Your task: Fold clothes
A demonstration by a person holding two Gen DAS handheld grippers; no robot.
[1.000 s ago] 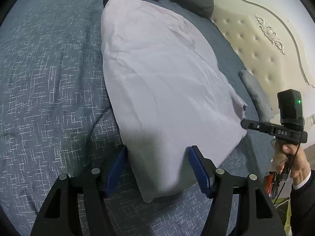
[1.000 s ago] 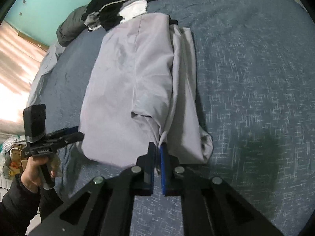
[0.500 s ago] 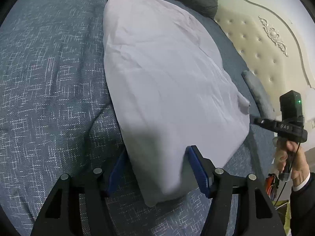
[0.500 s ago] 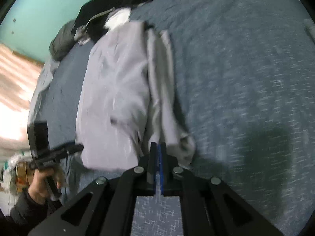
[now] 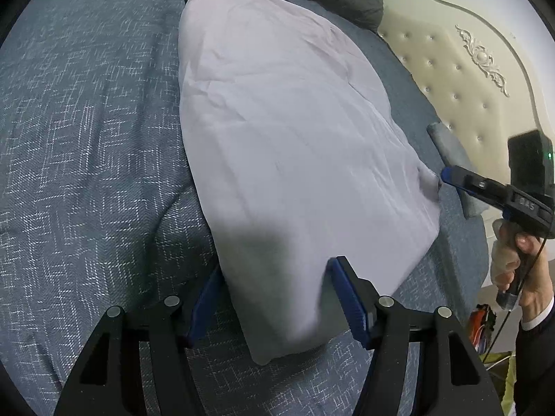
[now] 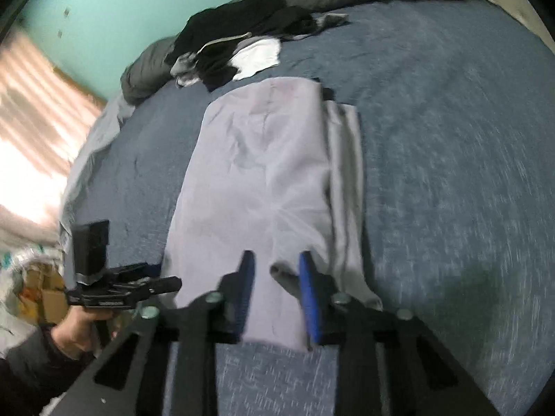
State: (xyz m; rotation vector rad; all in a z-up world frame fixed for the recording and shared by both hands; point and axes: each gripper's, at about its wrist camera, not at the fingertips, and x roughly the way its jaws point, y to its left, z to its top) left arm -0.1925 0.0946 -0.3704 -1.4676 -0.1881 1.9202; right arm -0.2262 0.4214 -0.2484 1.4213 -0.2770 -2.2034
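A lavender garment [image 5: 284, 131] lies flat on the blue bedspread [image 5: 86, 138], one side folded in as a narrow strip [image 6: 343, 173]. My left gripper [image 5: 277, 298] stands open wide over the garment's near corner, and the cloth lies loose between its blue pads [image 5: 347, 298]. The right gripper [image 6: 276, 277] is at the garment's other near edge. Its jaws are opening, with a raised fold of cloth [image 6: 282, 272] between them and free of the pads. The left wrist view shows the right gripper [image 5: 447, 176] from the side at the cloth's right corner. The left gripper [image 6: 171, 282] shows in the right wrist view.
A heap of dark and white clothes [image 6: 242, 45] and a grey pillow [image 6: 145, 72] lie at the far end of the bed. A cream tufted headboard [image 5: 468, 79] borders one side, with a small grey cushion [image 5: 447, 145] against it. Bare bedspread lies on both sides of the garment.
The right gripper was shut on the cloth's edge and has now opened and let it go, lifting slightly. The left gripper has stayed open in the same place.
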